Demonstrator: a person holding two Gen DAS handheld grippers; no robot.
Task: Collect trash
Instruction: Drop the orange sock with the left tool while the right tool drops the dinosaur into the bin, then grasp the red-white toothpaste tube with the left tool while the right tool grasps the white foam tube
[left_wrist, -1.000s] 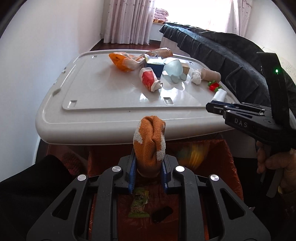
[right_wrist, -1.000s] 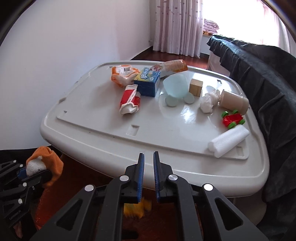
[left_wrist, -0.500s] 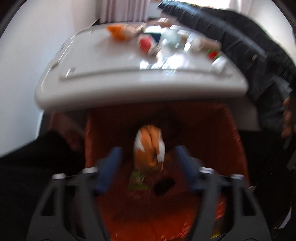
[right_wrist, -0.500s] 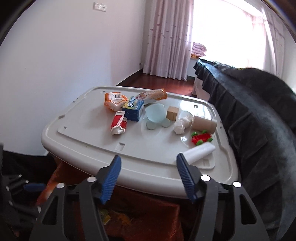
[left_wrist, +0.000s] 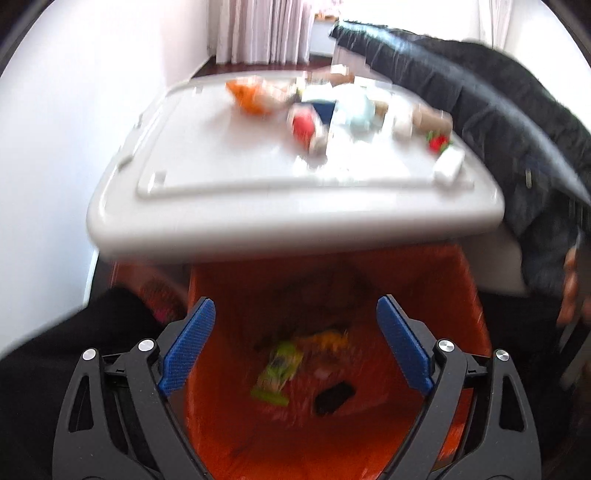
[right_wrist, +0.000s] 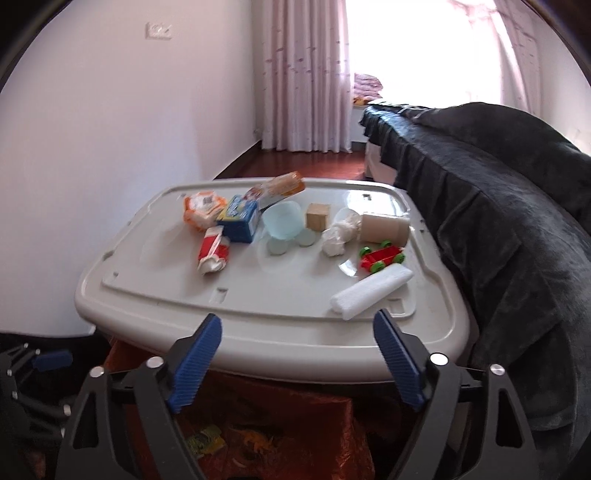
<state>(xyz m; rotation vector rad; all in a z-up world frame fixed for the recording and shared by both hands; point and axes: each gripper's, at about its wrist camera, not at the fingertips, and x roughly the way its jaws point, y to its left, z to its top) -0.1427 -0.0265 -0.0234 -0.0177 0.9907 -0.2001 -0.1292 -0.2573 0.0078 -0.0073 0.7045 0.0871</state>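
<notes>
1. Bin (left_wrist: 469, 295) – orange, under the table (right_wrist: 273, 332) edge; green wrapper (left_wrist: 277, 373) lies inside.
2. Left gripper (left_wrist: 295, 347) hangs above it, jaws wide, empty.
3. Right gripper (right_wrist: 295, 363) – jaws spread, empty, facing trash: red wrapper (right_wrist: 214, 254), foam roll (right_wrist: 371, 291).

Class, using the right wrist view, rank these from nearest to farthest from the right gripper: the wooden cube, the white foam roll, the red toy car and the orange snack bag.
From the right gripper:
1. white foam roll, near edge, right side.
2. red toy car, just behind the roll, right side.
3. wooden cube, middle of the lid, farther back.
4. orange snack bag, far left corner.
</notes>
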